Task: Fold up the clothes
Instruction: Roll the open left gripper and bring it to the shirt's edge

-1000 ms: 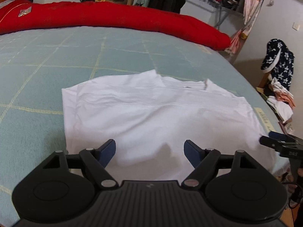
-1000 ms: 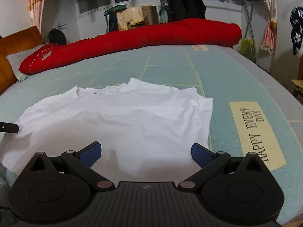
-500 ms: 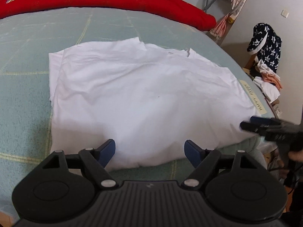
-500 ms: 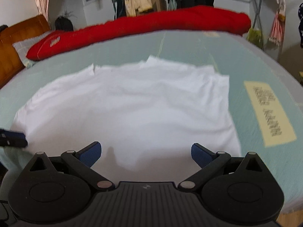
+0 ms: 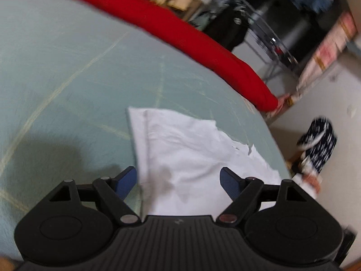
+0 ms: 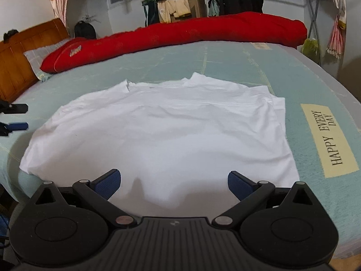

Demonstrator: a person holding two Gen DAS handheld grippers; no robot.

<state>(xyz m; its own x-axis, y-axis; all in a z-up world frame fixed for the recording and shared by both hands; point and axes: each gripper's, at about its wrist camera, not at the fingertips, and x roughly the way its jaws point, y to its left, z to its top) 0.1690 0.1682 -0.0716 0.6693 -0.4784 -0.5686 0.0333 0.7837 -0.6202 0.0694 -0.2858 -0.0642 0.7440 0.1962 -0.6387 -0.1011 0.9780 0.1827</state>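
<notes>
Right wrist view: I see the white shirt [image 6: 158, 135] lying flat on the pale green bed sheet [image 6: 225, 67]; it is partly folded, with the sleeves turned in at the far edge
Shirt position: near the front edge of the bed; the yellow label [image 6: 327, 140] with "HAPPY EVERY DAY" lies just beside its right edge
Right gripper [image 6: 173, 181]: my jaws are spread wide above the near hem of the shirt; nothing is between the blue pads [image 6: 108, 183]; I cannot tell if they touch the cloth
Left gripper [image 5: 178, 180]: jaws also spread, holding nothing; in the right wrist view I see it at the far left [image 6: 15, 117], beside the left edge of the shirt and apart from it
Left wrist view: the picture is blurred and tilted; the shirt [image 5: 191, 153] lies under the jaws, its left edge just inside the left pad [image 5: 126, 180]
Behind: a long red quilt [image 6: 180, 36] lies rolled along the far side of the bed; a wooden headboard [image 6: 18, 63] stands at the left
</notes>
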